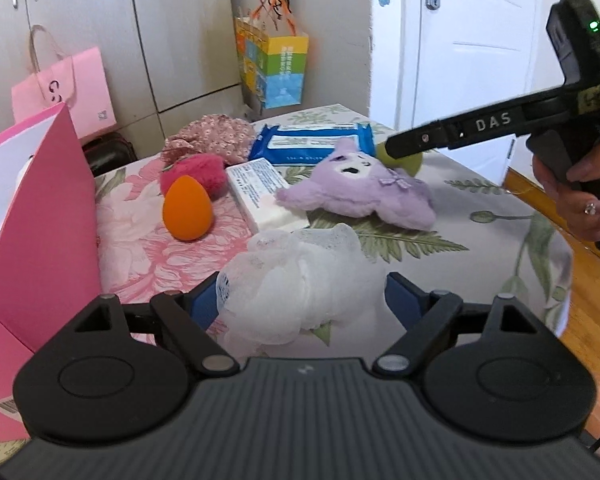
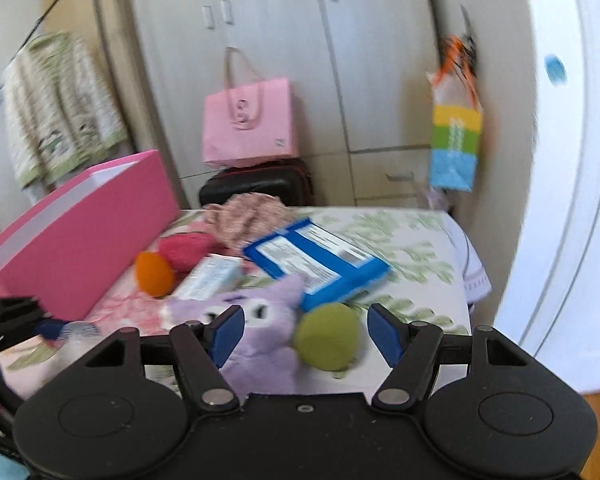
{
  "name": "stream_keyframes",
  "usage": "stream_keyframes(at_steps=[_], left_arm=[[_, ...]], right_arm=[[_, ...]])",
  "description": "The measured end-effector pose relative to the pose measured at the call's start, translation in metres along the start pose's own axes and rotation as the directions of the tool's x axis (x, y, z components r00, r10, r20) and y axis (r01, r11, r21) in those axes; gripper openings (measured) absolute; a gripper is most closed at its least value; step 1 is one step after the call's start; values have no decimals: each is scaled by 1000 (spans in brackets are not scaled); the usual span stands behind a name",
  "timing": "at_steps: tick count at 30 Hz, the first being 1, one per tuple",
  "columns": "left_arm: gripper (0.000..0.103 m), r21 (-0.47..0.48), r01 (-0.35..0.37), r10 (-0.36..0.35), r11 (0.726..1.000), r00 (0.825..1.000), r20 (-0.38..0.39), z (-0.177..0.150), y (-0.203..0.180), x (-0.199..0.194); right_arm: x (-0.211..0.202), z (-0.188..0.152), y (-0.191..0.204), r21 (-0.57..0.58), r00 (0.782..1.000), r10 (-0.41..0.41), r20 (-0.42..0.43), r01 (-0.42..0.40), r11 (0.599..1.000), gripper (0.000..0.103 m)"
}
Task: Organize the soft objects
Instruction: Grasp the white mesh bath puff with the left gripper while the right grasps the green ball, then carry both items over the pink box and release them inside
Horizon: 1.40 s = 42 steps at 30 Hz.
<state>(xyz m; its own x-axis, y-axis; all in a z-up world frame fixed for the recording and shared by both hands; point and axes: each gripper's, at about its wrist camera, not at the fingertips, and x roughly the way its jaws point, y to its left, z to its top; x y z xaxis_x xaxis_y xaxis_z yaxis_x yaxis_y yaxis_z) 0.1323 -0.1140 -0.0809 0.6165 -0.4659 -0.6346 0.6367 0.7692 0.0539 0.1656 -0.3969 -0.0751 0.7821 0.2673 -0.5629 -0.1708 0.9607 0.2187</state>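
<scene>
From your left wrist, an orange sponge egg (image 1: 187, 208), a white pack (image 1: 262, 196) and a purple plush toy (image 1: 364, 188) crowd the flowered worktop (image 1: 500, 208) beyond a white mesh puff (image 1: 296, 280). Your left claw (image 1: 300, 300) is spread around that puff; contact is unclear. From your right wrist, your right claw (image 2: 306, 334) is spread, a green ball (image 2: 327, 336) between its pads, a pink box (image 2: 84, 236) left.
</scene>
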Motion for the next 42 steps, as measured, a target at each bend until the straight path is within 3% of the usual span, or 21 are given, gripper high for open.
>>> stream_keyframes(at_steps=[7, 10, 12, 14, 16, 22, 27, 35, 42], left_arm=[[88, -43, -24, 25, 999, 1000, 18, 0, 6, 9], [88, -47, -47, 47, 998, 999, 10, -1, 7, 16], [87, -53, -46, 47, 998, 999, 12, -3, 7, 20], [77, -53, -54, 54, 997, 999, 5, -3, 6, 23], [56, -57, -66, 65, 996, 998, -7, -3, 6, 26], [38, -93, -59, 59, 994, 998, 4, -3, 10, 27], [35, -162, -31, 34, 986, 999, 13, -5, 17, 22], [35, -210, -7, 7, 978, 1000, -1, -16, 21, -2], [35, -217, -4, -10, 976, 998, -64, -30, 27, -28]], right_arm=[[26, -13, -22, 92, 999, 34, -35, -31, 995, 56], [26, -20, -27, 119, 998, 58, -21, -55, 991, 44], [23, -21, -27, 117, 998, 64, -15, -62, 991, 43], [17, -21, -24, 101, 999, 40, 10, -41, 994, 43], [8, -23, -21, 81, 999, -9, 45, 5, 997, 43], [-20, -21, -3, -6, 995, -62, 81, 63, 998, 43], [-44, -24, 22, -71, 996, -13, 83, 19, 997, 43], [-52, -42, 67, -140, 997, 71, -39, -75, 987, 43], [-49, -58, 94, -128, 979, 135, -156, -155, 980, 43]])
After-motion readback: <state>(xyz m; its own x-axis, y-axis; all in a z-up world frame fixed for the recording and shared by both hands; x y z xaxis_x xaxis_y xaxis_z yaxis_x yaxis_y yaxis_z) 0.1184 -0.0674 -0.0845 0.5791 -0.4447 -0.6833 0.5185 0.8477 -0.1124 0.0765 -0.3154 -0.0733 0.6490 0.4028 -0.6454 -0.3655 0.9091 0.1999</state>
